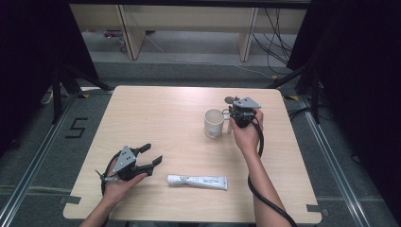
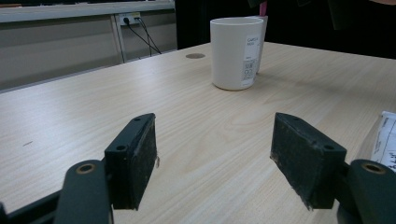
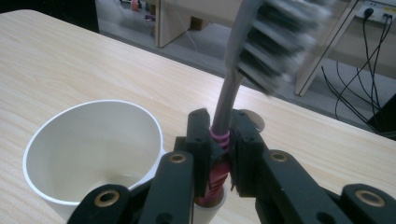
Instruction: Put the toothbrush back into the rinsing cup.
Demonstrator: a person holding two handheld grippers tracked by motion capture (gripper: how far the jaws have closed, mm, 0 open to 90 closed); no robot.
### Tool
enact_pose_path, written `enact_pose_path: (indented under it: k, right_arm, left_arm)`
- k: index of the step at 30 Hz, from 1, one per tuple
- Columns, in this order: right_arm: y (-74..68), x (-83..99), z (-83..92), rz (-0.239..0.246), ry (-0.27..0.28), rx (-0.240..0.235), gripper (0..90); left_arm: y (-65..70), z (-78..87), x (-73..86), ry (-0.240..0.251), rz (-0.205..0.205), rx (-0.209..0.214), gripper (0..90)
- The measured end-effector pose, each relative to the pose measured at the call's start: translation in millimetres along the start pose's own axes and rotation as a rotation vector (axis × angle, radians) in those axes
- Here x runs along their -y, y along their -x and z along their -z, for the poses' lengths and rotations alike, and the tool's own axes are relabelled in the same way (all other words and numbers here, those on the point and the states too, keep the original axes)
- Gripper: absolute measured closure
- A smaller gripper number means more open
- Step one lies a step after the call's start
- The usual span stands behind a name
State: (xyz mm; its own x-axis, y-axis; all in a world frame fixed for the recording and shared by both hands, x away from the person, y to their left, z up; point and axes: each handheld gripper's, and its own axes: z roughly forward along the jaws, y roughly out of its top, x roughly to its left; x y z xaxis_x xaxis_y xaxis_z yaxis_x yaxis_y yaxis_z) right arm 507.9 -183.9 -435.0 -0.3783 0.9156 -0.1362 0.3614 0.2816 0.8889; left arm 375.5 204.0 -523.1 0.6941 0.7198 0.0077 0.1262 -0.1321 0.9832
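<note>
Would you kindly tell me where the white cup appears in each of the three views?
High view: white cup right of table centre, beside the right tool.
Left gripper view: upper centre, standing upright on the table beyond the jaws.
Right gripper view: lower left, seen from above, beside the held toothbrush.
Shared landmark: the wooden table.

My high view looks forward and down over the whole table. My left gripper view sits low near the tabletop, facing the cup from well off. My right gripper view looks from just beside the same cup, down into it
</note>
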Motion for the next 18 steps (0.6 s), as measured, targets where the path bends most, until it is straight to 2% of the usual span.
enact_pose_path:
  k: [7,10,11,14,15,18]
  right_arm:
    - [-0.9,1.7,-1.0,-0.005,-0.003,0.009,79.3]
    - [2.0,1.1,-1.5,0.03,0.005,0.007,78.5]
    - [0.7,1.3,-1.4,0.002,-0.002,0.0,77.6]
    - [1.5,1.5,-0.9,-0.007,0.0,0.007,71.9]
    - [0.4,1.6,0.0,-0.028,-0.007,0.01,69.3]
    - [2.6,2.7,-0.7,-0.033,-0.01,0.006,60.9]
  left_arm:
    - [-0.1,0.0,0.0,0.001,0.001,0.001,30.8]
    - [-0.1,-0.1,0.0,0.0,0.001,0.0,30.8]
    - [0.0,0.0,0.0,0.0,0.0,0.001,30.8]
    - [0.1,0.0,0.0,0.0,0.0,0.001,30.8]
    - [0.0,0.0,0.0,0.0,-0.001,0.001,30.8]
    - [-0.1,-0.2,0.0,0.0,0.0,0.002,30.8]
